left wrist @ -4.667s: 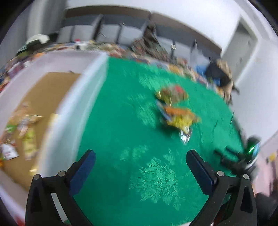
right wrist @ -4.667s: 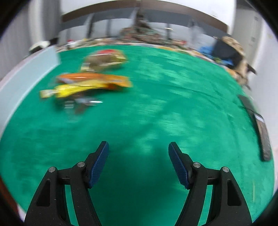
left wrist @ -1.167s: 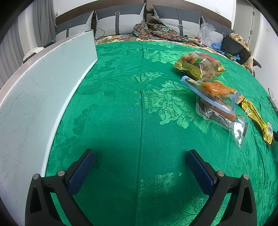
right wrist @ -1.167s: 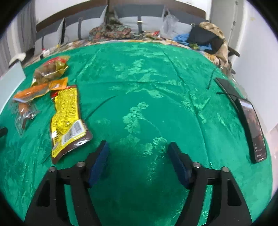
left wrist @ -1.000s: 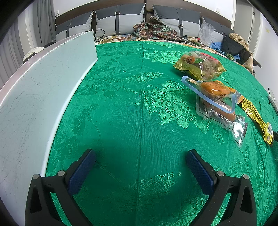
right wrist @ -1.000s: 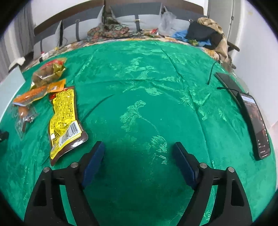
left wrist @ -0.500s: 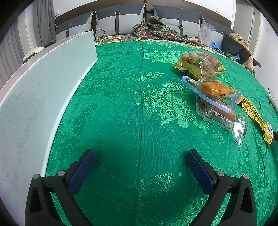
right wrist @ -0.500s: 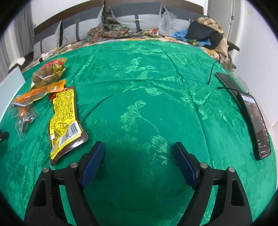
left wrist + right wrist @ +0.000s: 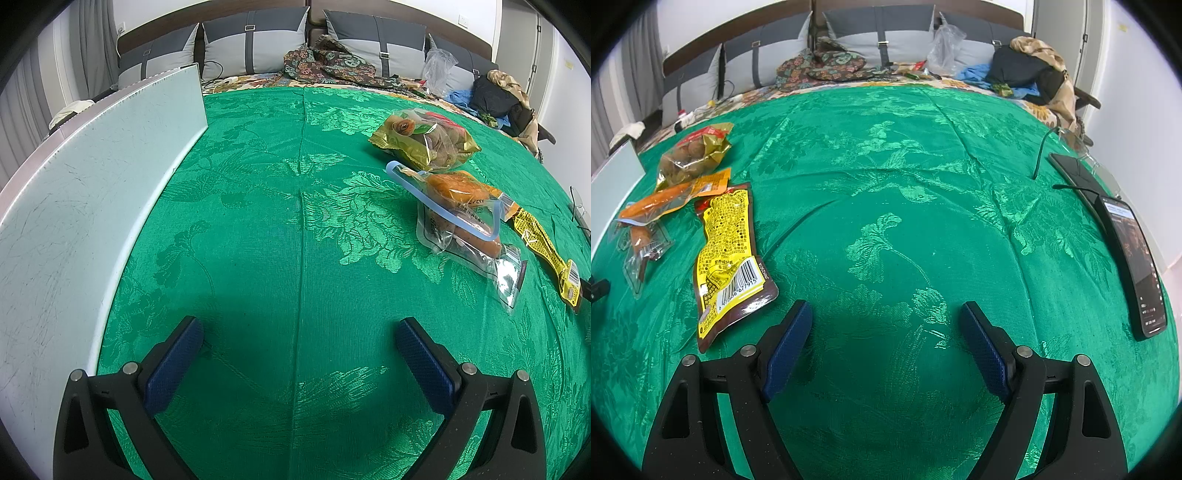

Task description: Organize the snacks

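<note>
Several snack packs lie on a green cloth. A gold bag of round brown snacks sits farthest back. In front of it lie an orange pack and a clear zip bag with a sausage. A long yellow pack with a barcode lies nearest my right gripper. My left gripper stands open over bare cloth, left of the packs. The right gripper is open too, just right of the yellow pack, holding nothing.
A white box wall rises along the left edge of the cloth. A phone with a cable and a dark flat device lie at the right. Pillows and clothes fill the back.
The right gripper's jaws spread a little wider about a second ago and have held since. The left gripper and the snacks have not moved.
</note>
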Demonstrator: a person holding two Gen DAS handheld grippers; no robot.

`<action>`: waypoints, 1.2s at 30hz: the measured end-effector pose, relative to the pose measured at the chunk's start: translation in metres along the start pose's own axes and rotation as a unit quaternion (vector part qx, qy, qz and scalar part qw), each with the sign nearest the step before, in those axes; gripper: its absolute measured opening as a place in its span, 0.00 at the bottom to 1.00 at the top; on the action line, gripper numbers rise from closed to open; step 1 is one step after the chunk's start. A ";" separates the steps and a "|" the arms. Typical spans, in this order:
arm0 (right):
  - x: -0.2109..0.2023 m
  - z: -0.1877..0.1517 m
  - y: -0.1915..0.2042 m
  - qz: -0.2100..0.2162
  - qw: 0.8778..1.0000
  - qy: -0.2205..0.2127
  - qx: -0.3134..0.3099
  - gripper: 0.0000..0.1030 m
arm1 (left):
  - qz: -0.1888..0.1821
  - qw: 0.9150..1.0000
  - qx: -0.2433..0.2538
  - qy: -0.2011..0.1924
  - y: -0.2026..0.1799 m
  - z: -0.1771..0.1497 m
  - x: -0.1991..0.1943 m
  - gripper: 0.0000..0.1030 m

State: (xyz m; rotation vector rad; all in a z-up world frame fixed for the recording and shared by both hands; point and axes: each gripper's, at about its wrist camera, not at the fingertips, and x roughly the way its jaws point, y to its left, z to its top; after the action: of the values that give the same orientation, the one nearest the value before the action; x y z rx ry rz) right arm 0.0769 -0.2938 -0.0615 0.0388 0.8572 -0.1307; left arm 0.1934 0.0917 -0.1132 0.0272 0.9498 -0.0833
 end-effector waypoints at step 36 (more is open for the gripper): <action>0.001 0.000 0.001 -0.001 1.000 0.000 0.001 0.82 | -0.013 0.997 -0.050 0.058 -0.080 0.052 0.027 0.96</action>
State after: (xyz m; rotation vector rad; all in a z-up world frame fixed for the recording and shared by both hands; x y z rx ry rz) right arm 0.0778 -0.2932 -0.0618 0.0396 0.8572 -0.1327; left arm 0.2441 0.0077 -0.1039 -0.0740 1.0690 -0.0585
